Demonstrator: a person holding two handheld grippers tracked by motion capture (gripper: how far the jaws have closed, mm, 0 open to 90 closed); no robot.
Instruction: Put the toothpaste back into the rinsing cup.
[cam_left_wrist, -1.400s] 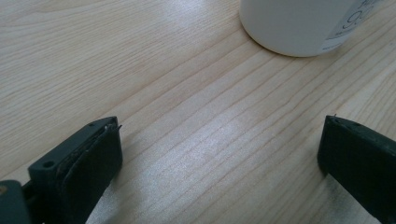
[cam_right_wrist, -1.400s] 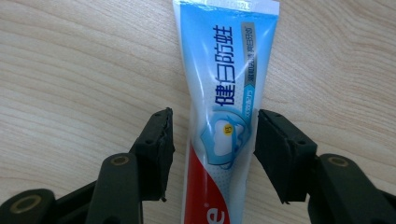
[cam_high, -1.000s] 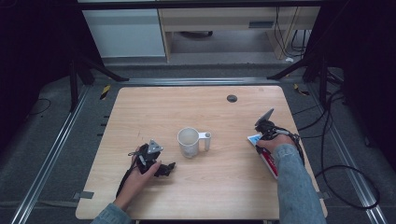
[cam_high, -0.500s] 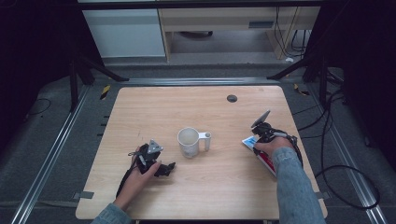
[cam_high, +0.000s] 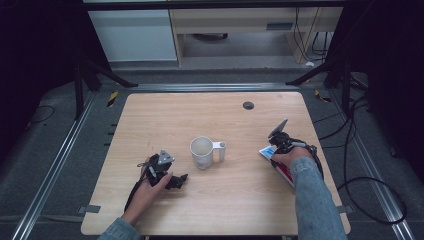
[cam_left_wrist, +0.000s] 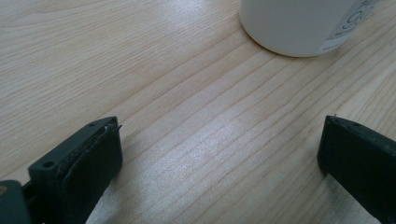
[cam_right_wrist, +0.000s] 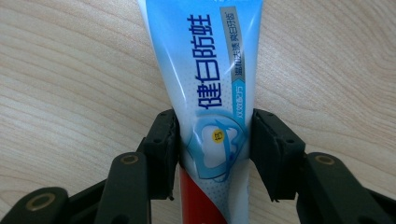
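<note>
A white mug (cam_high: 202, 152) stands upright at the middle of the wooden table (cam_high: 200, 115), its handle to the right. My left gripper (cam_high: 181, 180) rests low over the table left of the mug, open with nothing between its jaws; in the left gripper view (cam_left_wrist: 219, 154) the mug's base (cam_left_wrist: 299, 23) is just beyond them. At the table's right side lies a blue, white and red toothpaste tube (cam_high: 266, 152). My right gripper (cam_high: 277, 150) points down at it, and in the right gripper view (cam_right_wrist: 215, 135) both pads press the sides of the tube (cam_right_wrist: 210, 60).
A small black round disc (cam_high: 248, 105) sits in the table's far right part. Bare wood spreads across the far half and the front middle. Dark floor, metal rails and cables (cam_high: 350, 150) surround the table.
</note>
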